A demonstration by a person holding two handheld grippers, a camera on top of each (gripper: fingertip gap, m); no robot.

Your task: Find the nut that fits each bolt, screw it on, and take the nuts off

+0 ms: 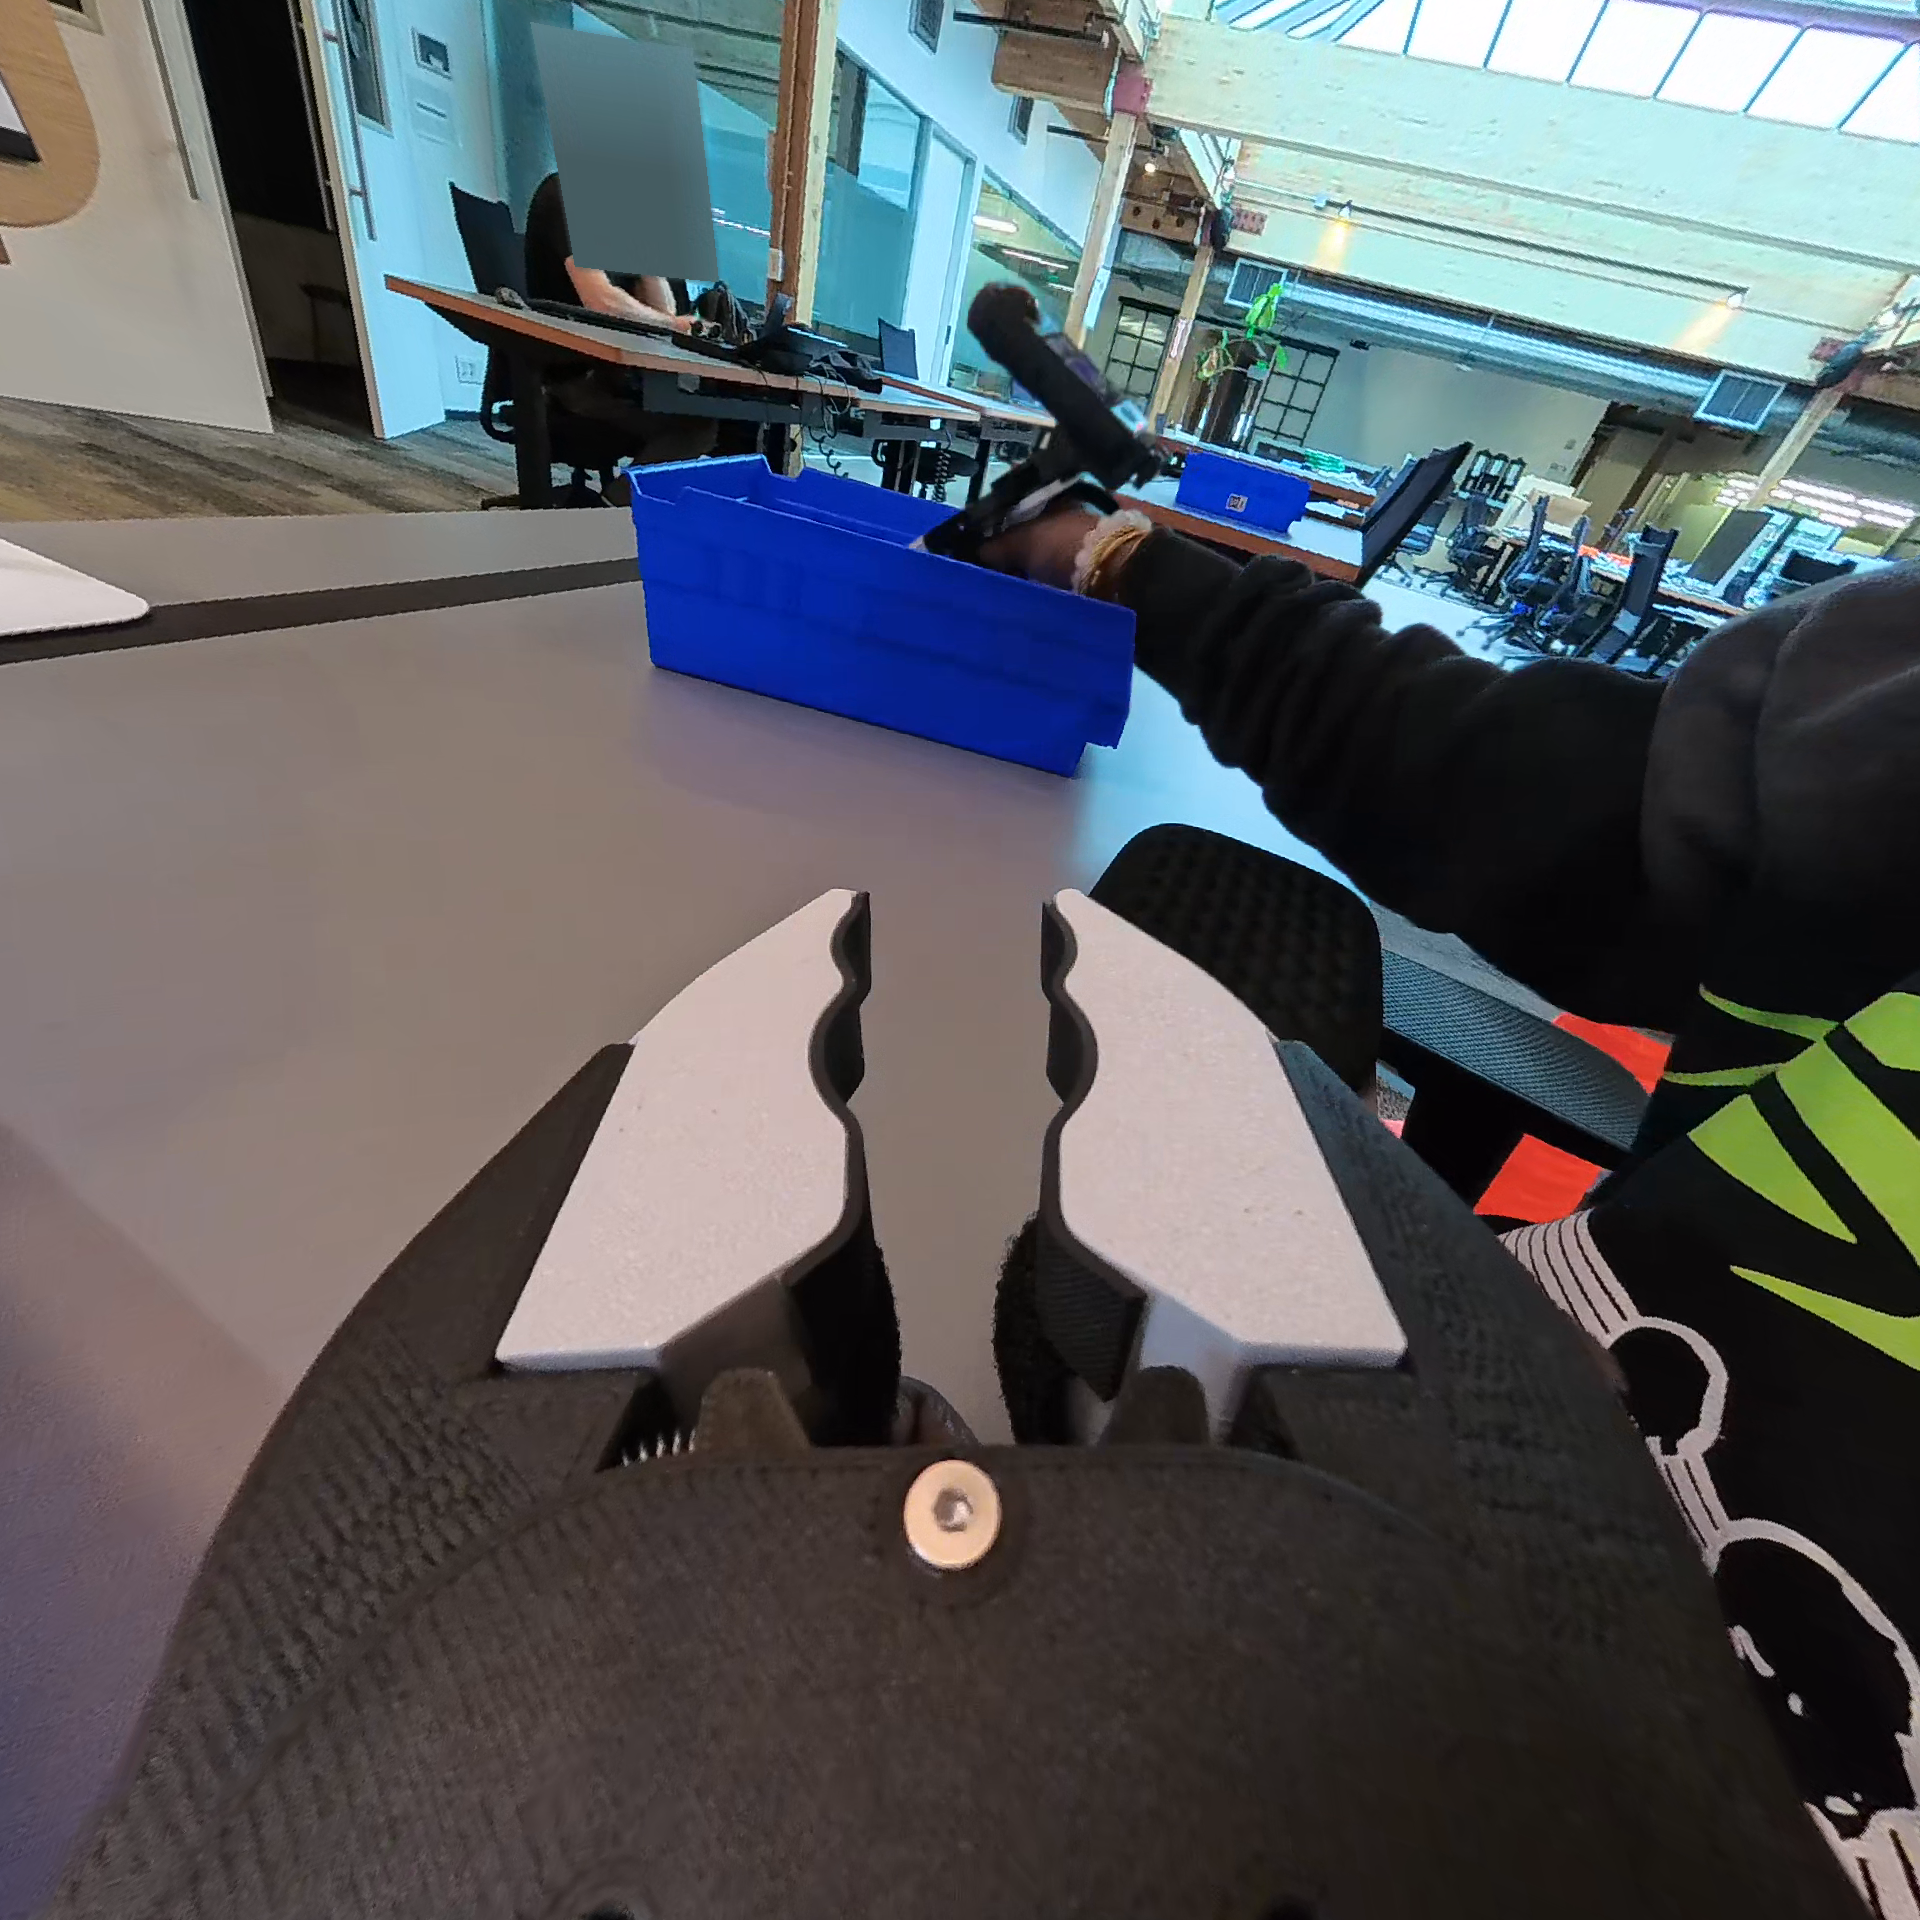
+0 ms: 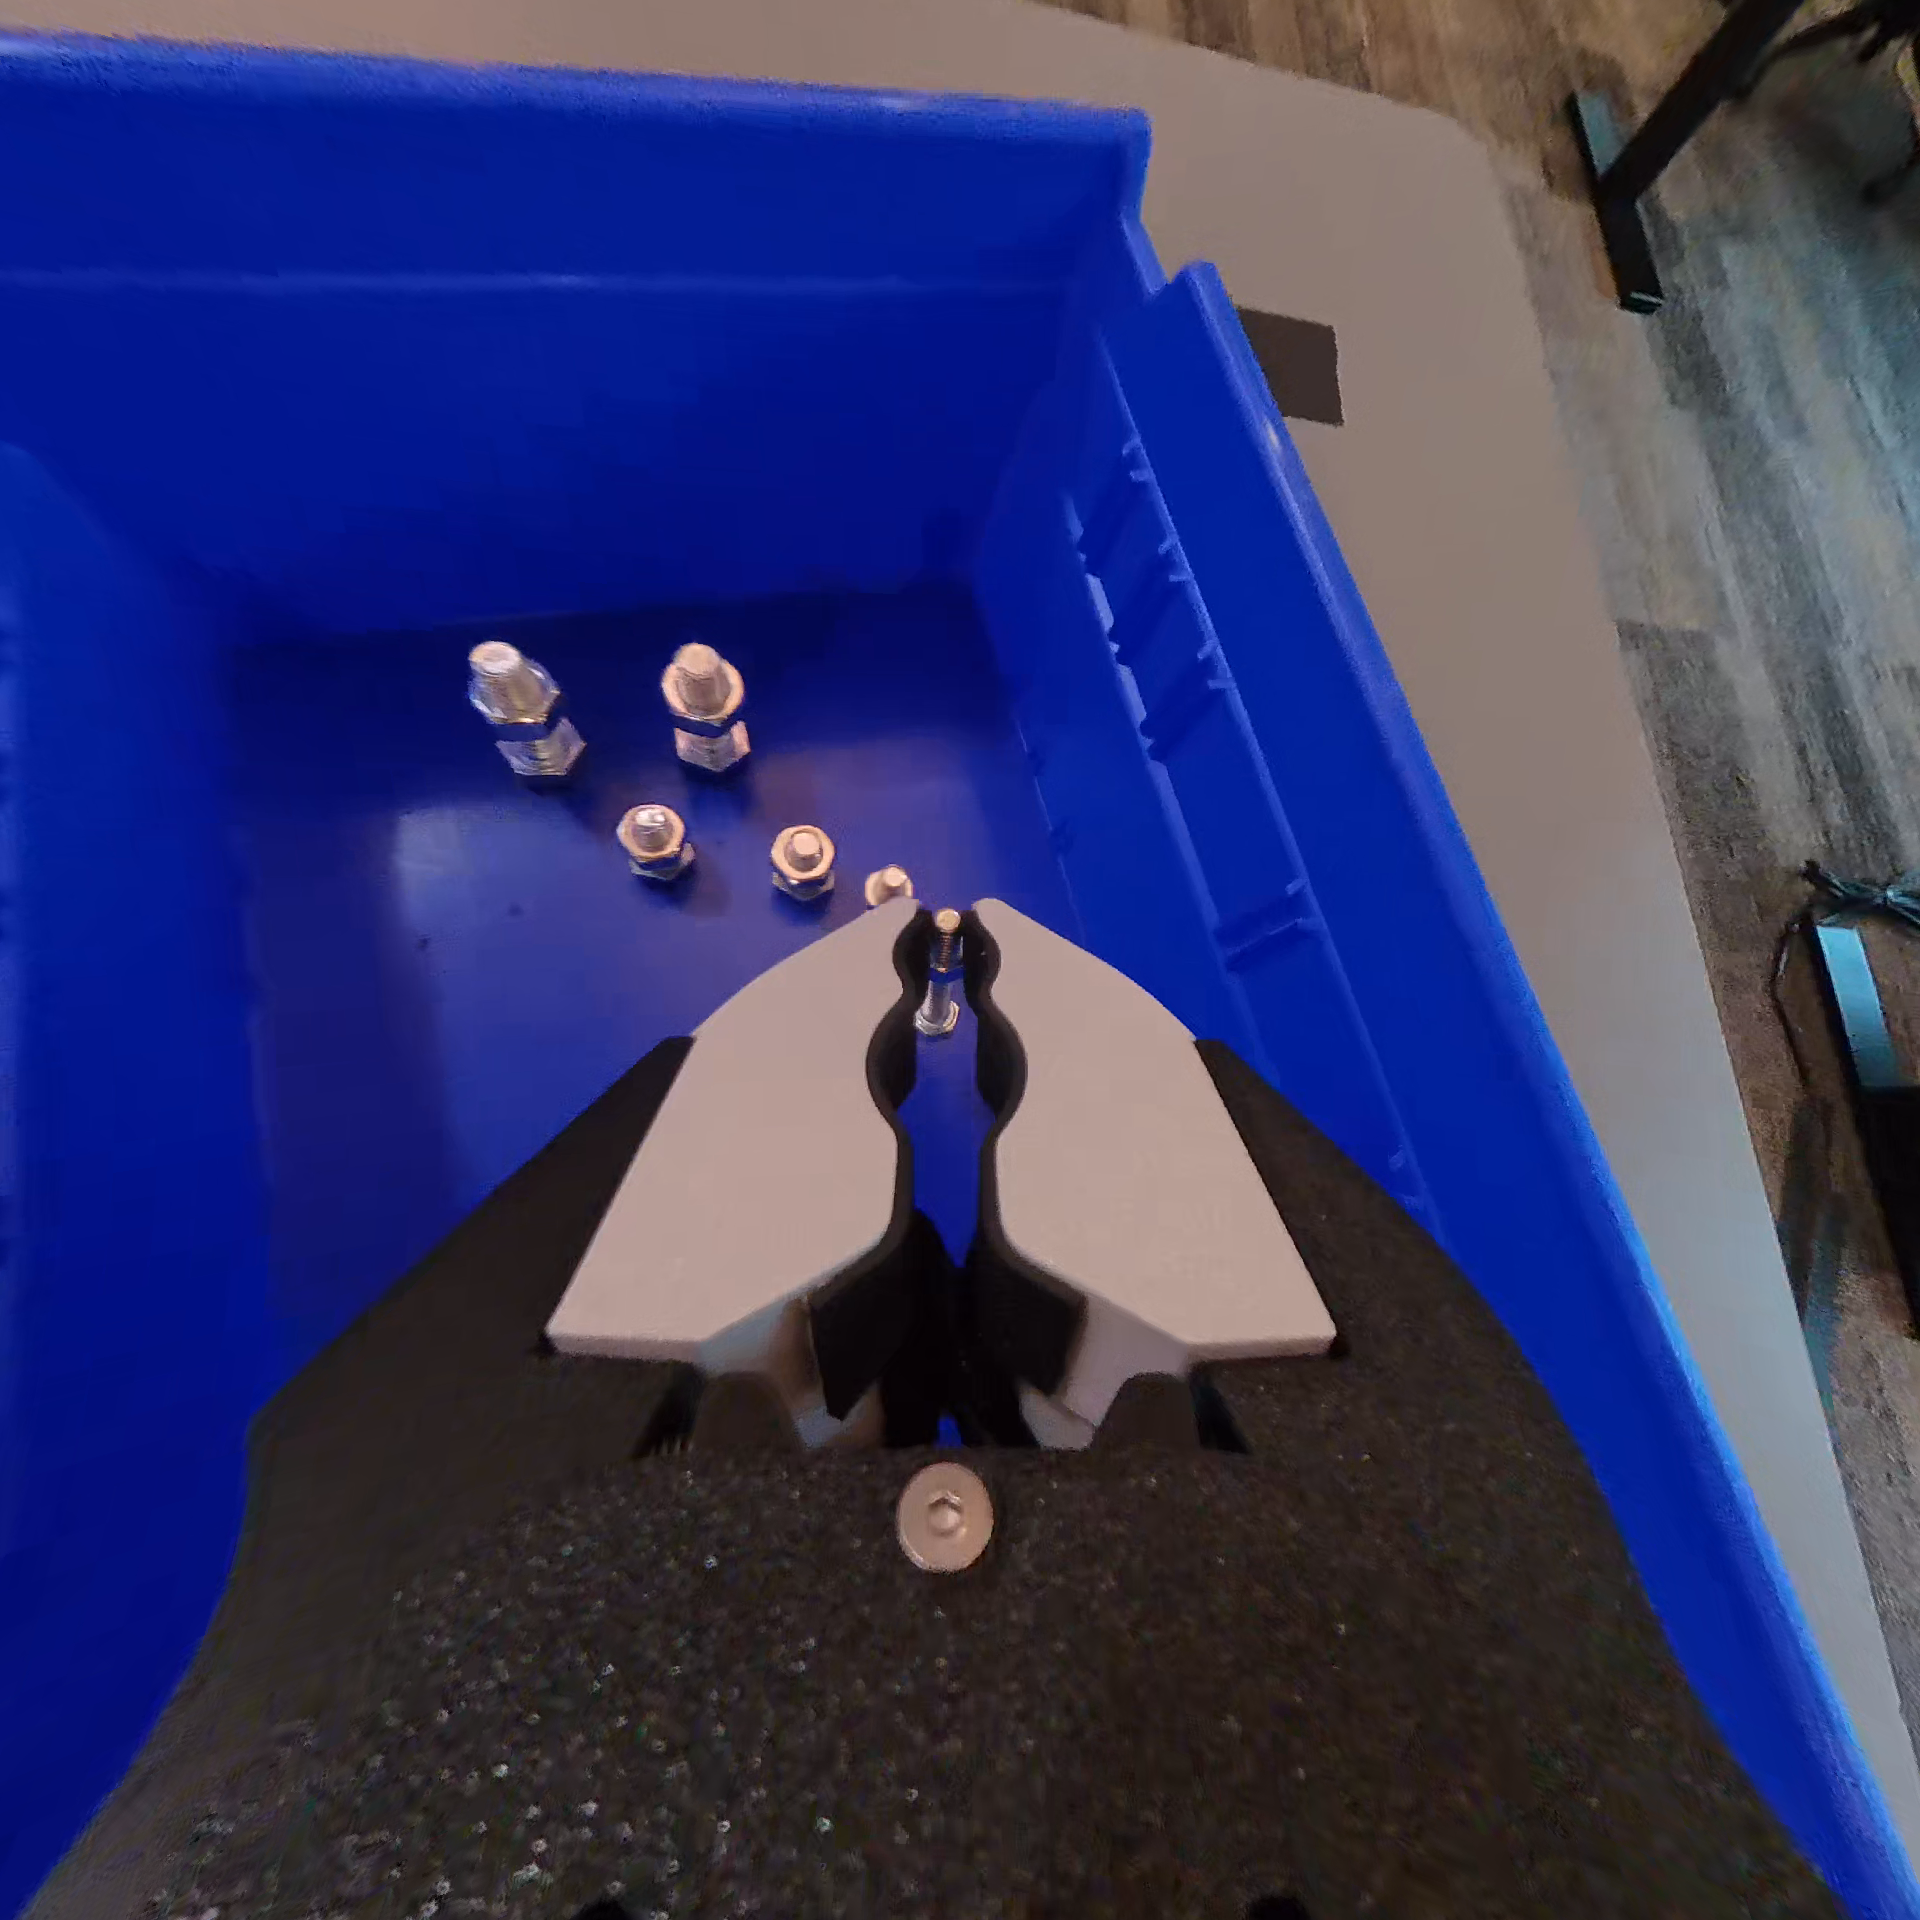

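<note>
A blue bin (image 1: 883, 623) stands on the grey table (image 1: 364, 831). In the right wrist view its floor (image 2: 416, 1039) holds two large bolts with nuts on them (image 2: 525, 717) (image 2: 704, 717) and three smaller ones (image 2: 652, 842) (image 2: 802, 860) (image 2: 888, 885), all upright. My right gripper (image 2: 945, 916) is down inside the bin, shut on a thin small bolt (image 2: 938, 987) that stands upright between its fingertips. My left gripper (image 1: 956, 914) is open and empty, low over the table, well short of the bin.
The person's right arm in a dark sleeve (image 1: 1403, 748) reaches across to the bin. A black mesh chair back (image 1: 1247, 935) is at the table's right edge. A white flat object (image 1: 52, 597) lies at far left. The bin's right wall (image 2: 1195, 727) is close beside my right gripper. The left gripper's tips are roughly 50 cm from the right gripper's.
</note>
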